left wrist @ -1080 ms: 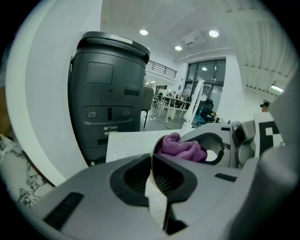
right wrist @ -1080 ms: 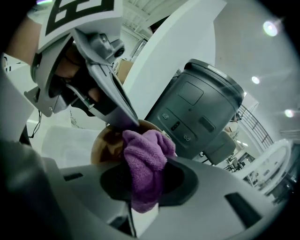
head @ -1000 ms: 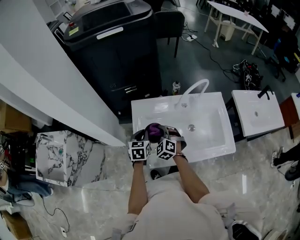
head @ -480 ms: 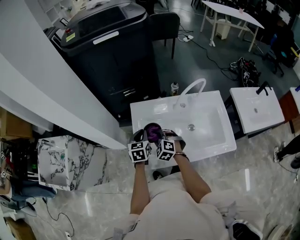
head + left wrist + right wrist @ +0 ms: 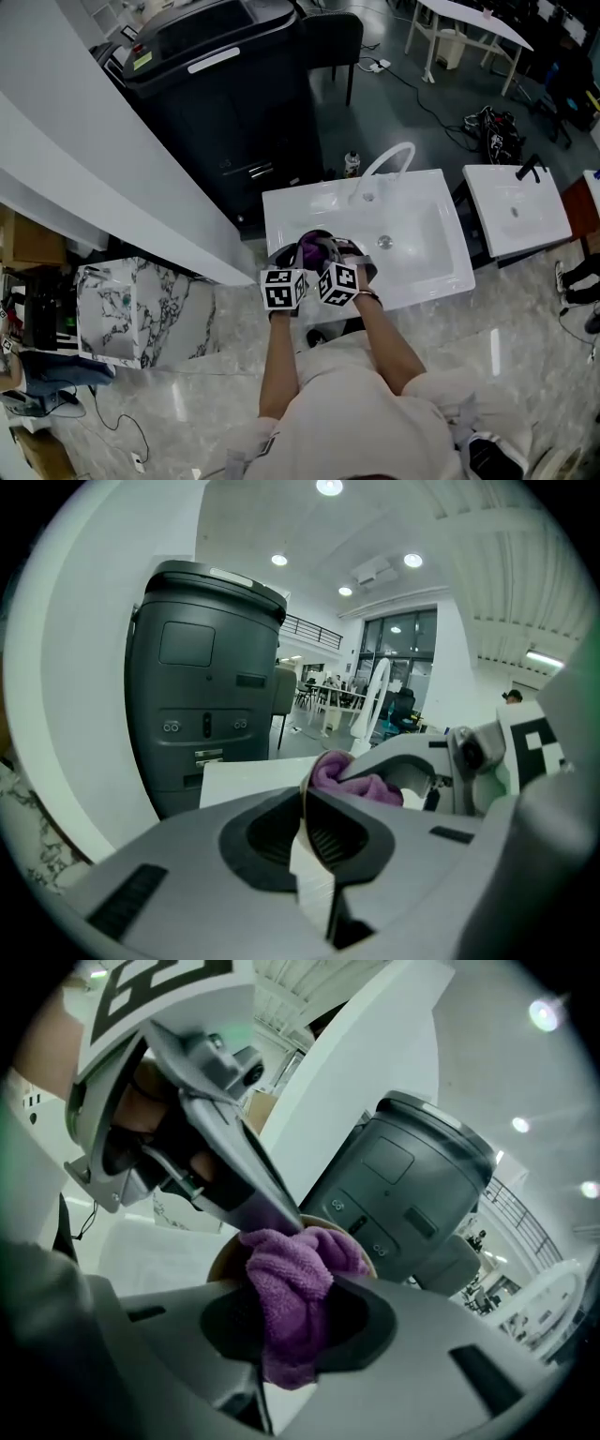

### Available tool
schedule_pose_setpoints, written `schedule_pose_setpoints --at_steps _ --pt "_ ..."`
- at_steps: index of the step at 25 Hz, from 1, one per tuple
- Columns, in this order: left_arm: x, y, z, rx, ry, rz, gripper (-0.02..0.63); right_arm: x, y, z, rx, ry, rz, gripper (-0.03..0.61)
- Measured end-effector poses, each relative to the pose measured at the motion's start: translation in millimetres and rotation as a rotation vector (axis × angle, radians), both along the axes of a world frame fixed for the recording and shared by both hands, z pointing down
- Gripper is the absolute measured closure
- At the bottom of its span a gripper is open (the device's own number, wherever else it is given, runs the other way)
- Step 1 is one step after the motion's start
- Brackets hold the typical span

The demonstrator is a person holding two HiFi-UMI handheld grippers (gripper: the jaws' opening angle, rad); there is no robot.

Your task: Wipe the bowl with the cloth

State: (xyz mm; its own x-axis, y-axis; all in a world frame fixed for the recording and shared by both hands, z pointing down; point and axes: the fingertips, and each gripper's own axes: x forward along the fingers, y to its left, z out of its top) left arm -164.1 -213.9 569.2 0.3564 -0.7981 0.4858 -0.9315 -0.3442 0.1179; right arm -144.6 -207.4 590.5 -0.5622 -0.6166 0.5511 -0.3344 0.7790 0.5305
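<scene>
One white sink (image 5: pixel 427 234) with one faucet (image 5: pixel 386 165) under both grippers, marble floor (image 5: pixel 187 375), one dark machine (image 5: pixel 234 84) beyond them, a second sink (image 5: pixel 516 211) to their right; left gripper (image 5: pixel 305 803) clamps the rim of the one bowl (image 5: pixel 223 1260), right gripper (image 5: pixel 291 1330) clamps the one purple cloth (image 5: pixel 291 1283) inside it.

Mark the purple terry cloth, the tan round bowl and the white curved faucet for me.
purple terry cloth (image 5: pixel 291 1283), right gripper view, its bunched middle.
tan round bowl (image 5: pixel 221 1258), right gripper view, inner wall near the left rim.
white curved faucet (image 5: pixel 382 159), head view, arch of the spout.
</scene>
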Motion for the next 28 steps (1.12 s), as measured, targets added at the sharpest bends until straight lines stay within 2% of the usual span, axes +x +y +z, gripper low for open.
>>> schedule_pose_setpoints --at_steps 4,7,12,16,19,22,28 --pt "-3.7 2.4 3.1 -0.009 0.011 -0.022 0.592 12.6 -11.0 -5.4 0.034 0.011 0.071 0.486" --pt "-11.5 1.8 3.7 -0.003 0.016 -0.055 0.592 13.0 -12.8 -1.8 0.021 0.029 0.088 0.486" --pt "-20.7 -0.5 3.1 0.013 -0.013 -0.089 0.592 8.8 -2.2 11.3 -0.069 0.019 0.100 0.486" --pt "-32.9 0.9 3.6 0.012 0.005 -0.115 0.591 -9.3 18.1 25.3 -0.132 0.053 0.033 0.486" --pt "-33.6 2.2 6.1 -0.004 0.074 -0.123 0.581 -25.3 38.4 26.3 -0.190 0.055 -0.076 0.489" --pt "-29.6 0.6 8.6 -0.026 0.190 -0.125 0.578 -30.5 41.6 17.0 -0.162 0.053 -0.115 0.489" --pt "-11.6 5.5 5.1 -0.048 0.247 -0.058 0.591 -8.7 12.0 -2.0 -0.077 -0.027 0.023 0.489"
